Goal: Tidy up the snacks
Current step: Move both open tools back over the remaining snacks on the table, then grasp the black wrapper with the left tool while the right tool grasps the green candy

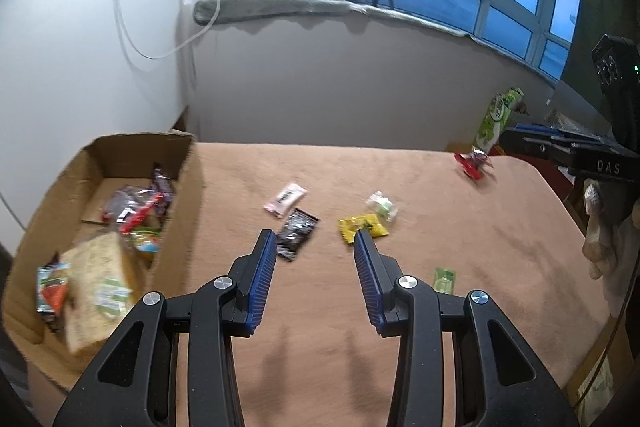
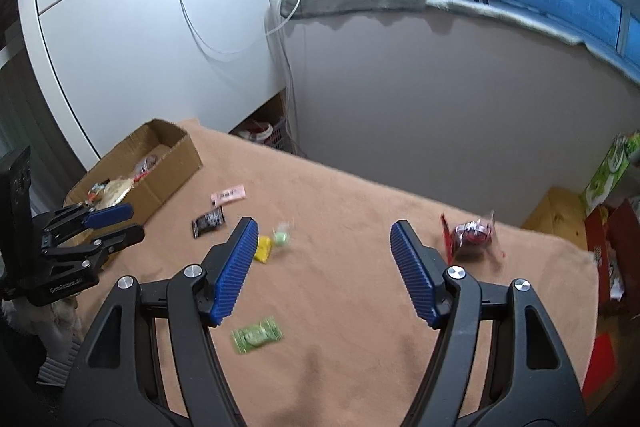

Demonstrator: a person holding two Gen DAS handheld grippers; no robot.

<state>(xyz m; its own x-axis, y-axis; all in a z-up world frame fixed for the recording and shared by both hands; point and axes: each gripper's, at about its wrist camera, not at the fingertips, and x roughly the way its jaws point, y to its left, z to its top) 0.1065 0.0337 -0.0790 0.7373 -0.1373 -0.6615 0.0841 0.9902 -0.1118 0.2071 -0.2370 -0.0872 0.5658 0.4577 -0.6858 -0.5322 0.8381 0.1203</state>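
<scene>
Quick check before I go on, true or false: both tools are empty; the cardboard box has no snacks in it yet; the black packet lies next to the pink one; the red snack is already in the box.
1. Both tools, left tool and right tool, are empty. True.
2. The cardboard box has no snacks yet. False: several packets lie inside.
3. The black packet lies next to the pink packet. True.
4. The red snack is in the box. False: it lies on the table.

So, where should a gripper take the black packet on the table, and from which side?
The black packet lies flat on the table, so probably come from above and pinch across its narrow width at mid-length. The left gripper is open just before it.
</scene>
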